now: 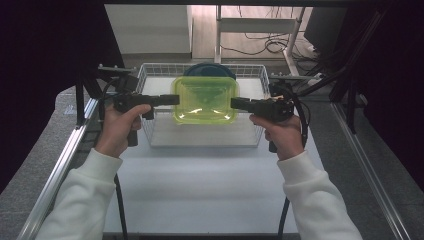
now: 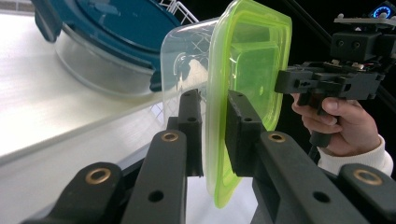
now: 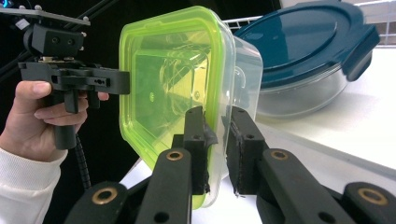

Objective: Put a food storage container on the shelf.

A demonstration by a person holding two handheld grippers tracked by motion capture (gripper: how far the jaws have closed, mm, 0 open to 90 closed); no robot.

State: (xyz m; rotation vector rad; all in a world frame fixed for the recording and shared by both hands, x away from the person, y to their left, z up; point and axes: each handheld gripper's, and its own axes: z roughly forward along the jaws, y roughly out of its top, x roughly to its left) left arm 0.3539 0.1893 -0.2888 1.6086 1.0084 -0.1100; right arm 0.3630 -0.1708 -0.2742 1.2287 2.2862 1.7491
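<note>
- Low in the high view, two white sleeves (image 1: 80,200) come up from the bottom edge, and each hand holds a gripper, one on each side.
- The left gripper (image 1: 172,99) sits left of the middle. Its jaws are clamped on the left rim of the green-lidded plastic box (image 1: 205,100) — the lid edge is pinched between the pads (image 2: 238,126).
- The right gripper (image 1: 235,103) bites the other rim the same way, so the box hangs level between the two and should not tip.
- The box is in the middle of the picture, held up over the white wire basket (image 1: 150,80), not resting on it.
- Farther back, at the top of the basket, sits a round glass bowl with a dark blue lid (image 1: 209,70) — apart from the box, I think.
</note>
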